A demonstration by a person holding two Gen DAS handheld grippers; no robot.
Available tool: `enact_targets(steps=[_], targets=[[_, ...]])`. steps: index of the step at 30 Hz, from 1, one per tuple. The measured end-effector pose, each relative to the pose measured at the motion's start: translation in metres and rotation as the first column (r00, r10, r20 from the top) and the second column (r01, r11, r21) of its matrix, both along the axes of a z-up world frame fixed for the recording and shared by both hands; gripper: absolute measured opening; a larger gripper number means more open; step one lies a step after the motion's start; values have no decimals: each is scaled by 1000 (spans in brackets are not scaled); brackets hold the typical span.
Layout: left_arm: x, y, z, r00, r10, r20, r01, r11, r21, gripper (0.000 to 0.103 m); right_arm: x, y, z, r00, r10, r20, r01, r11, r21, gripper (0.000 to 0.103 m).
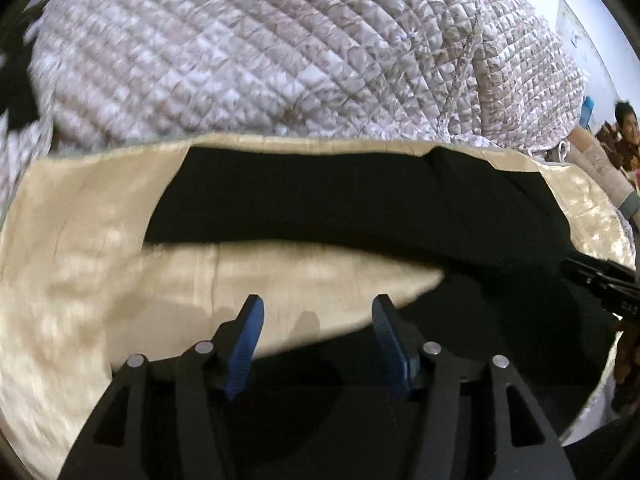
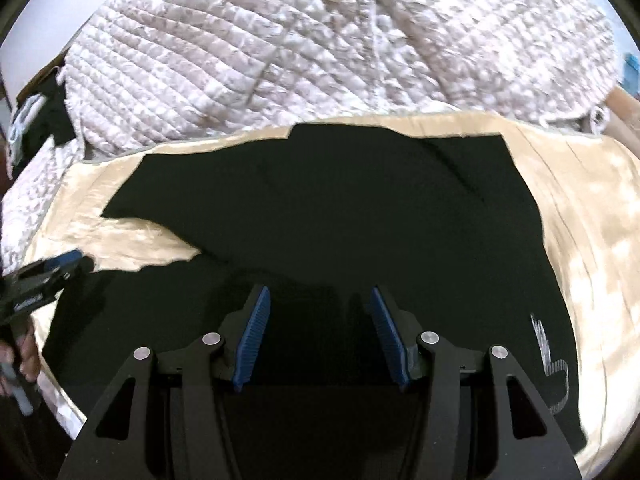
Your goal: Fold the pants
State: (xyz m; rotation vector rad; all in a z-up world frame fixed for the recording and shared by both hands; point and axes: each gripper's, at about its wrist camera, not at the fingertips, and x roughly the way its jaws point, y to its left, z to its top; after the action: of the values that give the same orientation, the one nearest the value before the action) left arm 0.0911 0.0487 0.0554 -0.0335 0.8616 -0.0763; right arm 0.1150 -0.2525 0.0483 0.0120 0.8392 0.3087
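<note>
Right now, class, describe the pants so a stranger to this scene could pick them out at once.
Find the puffy quilted blanket heaped at the back; in front of it lies a smooth cream sheet. Spread flat on that sheet are the pants. They are the only black cloth there, with a small white print near one edge.

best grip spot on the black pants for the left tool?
Take the black fabric pants at the free end of the far leg, coming from the left over the bare cream satin sheet. That edge lies flat and exposed, so a finger could likely slide under it.
</note>
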Motion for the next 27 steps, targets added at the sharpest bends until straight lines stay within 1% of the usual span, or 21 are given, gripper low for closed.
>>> enact_targets(steps=[3,6,11,15,18,22,23,24,26,27], targets=[[35,2,5,1000,-29,0,29,1000,6,65,23,6,3,999,47,1,-47,997,-68,60],[67,7,4,999,-33,-9,33,999,7,68,58,7,7,996,90,1,-89,990,-105,61],[116,12,-7,999,-30,-42,28,999,-38,71,116,-2,9,997,72,-20,-73,994,-82,62],[151,14,-20,998,-24,-56,22,999,-23,71,152,0,6,996,87,-23,-89,992,-94,62],[170,14,-31,998,-12,-69,11,1000,-14,72,178,0,-1,995,93,-32,-96,991,-96,62],[190,9,-50,994,-24,-109,25,1000,9,73,206,3,-22,991,106,-79,-116,984,-133,62],[191,7,-54,994,-30,-108,32,999,19,75,211,5,-27,989,114,-93,-127,982,-141,62],[191,5,-55,995,-39,-93,42,999,32,76,214,6,-31,988,123,-96,-137,979,-150,66],[191,1,-57,995,-50,-86,55,997,57,76,214,5,-32,988,135,-77,-145,979,-141,67],[191,-1,-57,994,-53,-91,59,996,63,73,214,5,-33,988,137,-77,-147,980,-137,67]])
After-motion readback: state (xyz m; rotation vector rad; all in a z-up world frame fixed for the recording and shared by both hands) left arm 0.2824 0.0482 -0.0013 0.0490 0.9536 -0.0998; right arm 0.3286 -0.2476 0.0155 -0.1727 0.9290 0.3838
